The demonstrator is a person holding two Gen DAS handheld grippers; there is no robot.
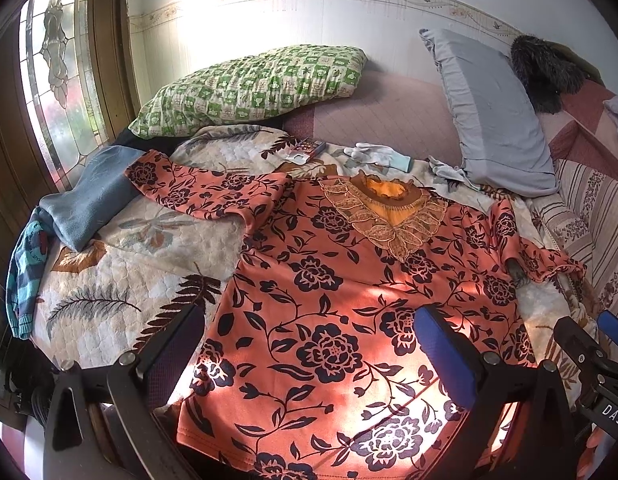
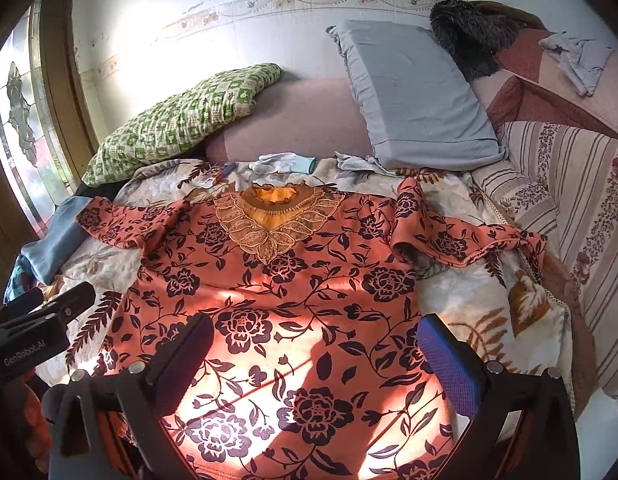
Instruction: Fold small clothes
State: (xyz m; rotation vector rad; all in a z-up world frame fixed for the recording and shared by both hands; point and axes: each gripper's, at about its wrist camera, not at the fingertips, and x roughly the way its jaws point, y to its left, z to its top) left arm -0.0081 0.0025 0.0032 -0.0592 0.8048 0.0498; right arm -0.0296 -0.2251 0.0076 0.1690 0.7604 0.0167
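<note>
Our left gripper (image 1: 309, 344) & right gripper (image 2: 315, 350) gape wide, empty; orange top (image 1: 329, 300) looks soft, floppy, so we'd pinch sleeves

Both cams sit low at the foot of the bed (image 1: 109, 280), close over the orange floral top (image 1: 329, 300), facing the wall and pillows. Left wrist view is shifted toward the window side, right wrist view toward the striped side; both share the top (image 2: 289, 300), and each catches the other claw at its edge
</note>
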